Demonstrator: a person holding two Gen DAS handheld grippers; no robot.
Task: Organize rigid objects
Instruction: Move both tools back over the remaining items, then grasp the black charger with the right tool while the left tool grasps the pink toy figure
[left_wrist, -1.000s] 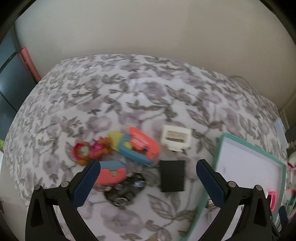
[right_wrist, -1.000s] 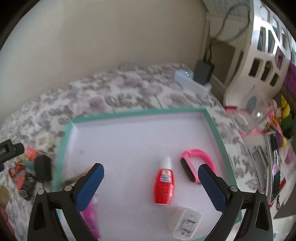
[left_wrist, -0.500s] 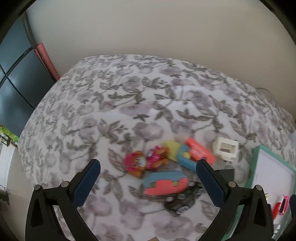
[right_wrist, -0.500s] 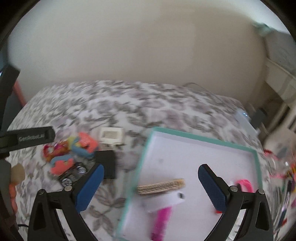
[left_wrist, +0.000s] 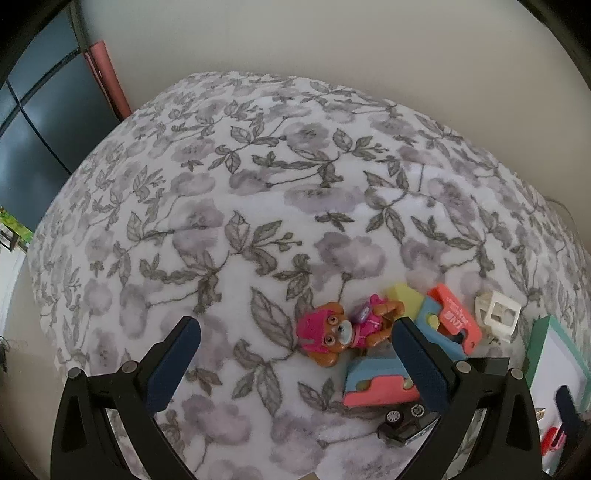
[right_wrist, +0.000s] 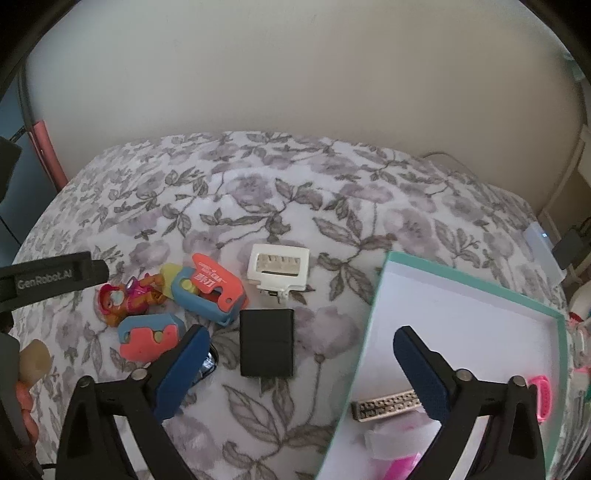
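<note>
Both grippers, left (left_wrist: 295, 354) and right (right_wrist: 301, 354), spread wide, holding nothing. Toys clustered on floral bedspread (right_wrist: 258, 192): pup figure (left_wrist: 343, 332), black box (right_wrist: 266, 342), white frame (right_wrist: 277, 267). Teal tray (right_wrist: 373, 314) at right.

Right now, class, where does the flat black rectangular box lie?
In the right wrist view, the flat black rectangular box lies on the floral bedspread, just below the white plastic frame, left of the teal-rimmed tray.

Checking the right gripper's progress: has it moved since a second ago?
Yes. The right gripper swung left, off the teal-rimmed box, toward the black block on the bedspread.
</note>
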